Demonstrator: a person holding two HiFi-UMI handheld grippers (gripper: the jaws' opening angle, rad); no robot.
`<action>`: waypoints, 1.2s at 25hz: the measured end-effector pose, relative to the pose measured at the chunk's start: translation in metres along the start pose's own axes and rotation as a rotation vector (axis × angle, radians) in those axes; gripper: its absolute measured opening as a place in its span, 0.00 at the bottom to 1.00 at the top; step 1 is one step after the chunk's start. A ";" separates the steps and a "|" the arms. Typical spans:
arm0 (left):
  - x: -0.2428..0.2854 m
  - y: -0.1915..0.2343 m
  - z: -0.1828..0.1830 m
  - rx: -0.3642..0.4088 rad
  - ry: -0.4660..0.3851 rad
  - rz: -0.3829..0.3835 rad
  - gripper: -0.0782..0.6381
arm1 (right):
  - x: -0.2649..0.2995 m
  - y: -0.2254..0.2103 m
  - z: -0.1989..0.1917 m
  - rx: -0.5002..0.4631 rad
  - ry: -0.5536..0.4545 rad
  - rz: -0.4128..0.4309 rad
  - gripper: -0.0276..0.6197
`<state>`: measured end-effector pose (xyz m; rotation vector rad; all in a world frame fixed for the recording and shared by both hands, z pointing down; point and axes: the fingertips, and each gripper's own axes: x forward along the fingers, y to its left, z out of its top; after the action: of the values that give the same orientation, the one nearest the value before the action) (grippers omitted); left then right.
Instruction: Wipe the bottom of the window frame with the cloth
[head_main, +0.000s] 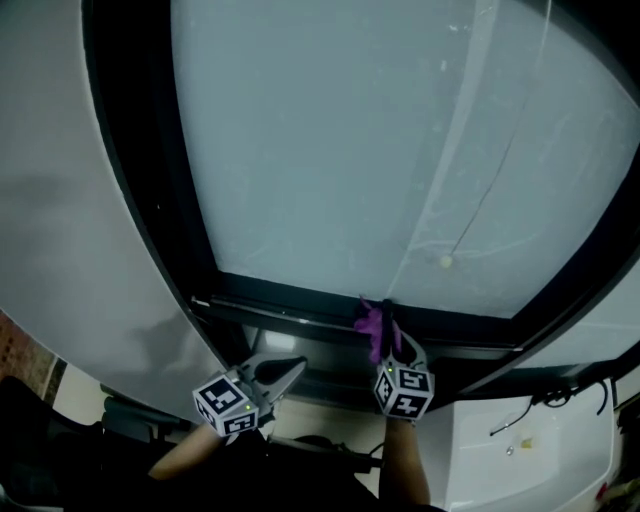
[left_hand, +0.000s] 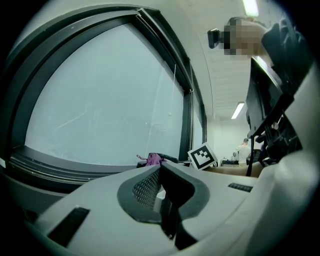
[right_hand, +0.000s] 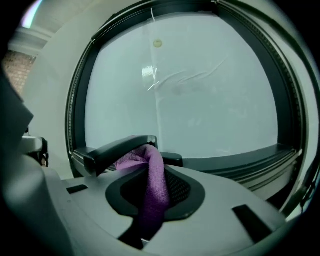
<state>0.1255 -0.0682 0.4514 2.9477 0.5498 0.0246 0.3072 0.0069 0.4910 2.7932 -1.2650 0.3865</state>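
The window's dark bottom frame (head_main: 300, 306) runs below the pale glass (head_main: 380, 150). My right gripper (head_main: 383, 322) is up against this bottom frame, shut on a purple cloth (head_main: 374, 326). In the right gripper view the cloth (right_hand: 154, 180) hangs down between the jaws, bunched at the right gripper's tips (right_hand: 150, 152), with the frame (right_hand: 260, 155) just beyond. My left gripper (head_main: 292, 370) sits lower and to the left, off the frame, shut with nothing in it. The left gripper view shows its closed jaws (left_hand: 161, 172), the cloth (left_hand: 153, 159) and the right gripper's marker cube (left_hand: 202, 156).
A thin cord with a small bead (head_main: 445, 262) hangs across the glass. A white wall (head_main: 70, 200) curves off to the left. A white surface with a cable (head_main: 520, 445) lies at lower right. Dark equipment (left_hand: 275, 125) and a distant person (left_hand: 245, 147) stand to the right.
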 end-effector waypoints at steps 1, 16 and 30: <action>0.003 -0.003 0.000 0.002 -0.002 0.002 0.10 | 0.000 -0.003 0.001 -0.018 0.007 0.006 0.15; 0.029 -0.037 -0.016 -0.008 -0.014 0.101 0.10 | 0.004 -0.049 0.027 -0.134 0.030 0.072 0.15; 0.055 0.003 0.013 -0.009 -0.032 -0.018 0.10 | 0.022 -0.066 0.034 -0.085 0.071 -0.085 0.15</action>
<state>0.1786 -0.0529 0.4381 2.9290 0.5696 -0.0227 0.3771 0.0295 0.4670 2.7250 -1.1174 0.4133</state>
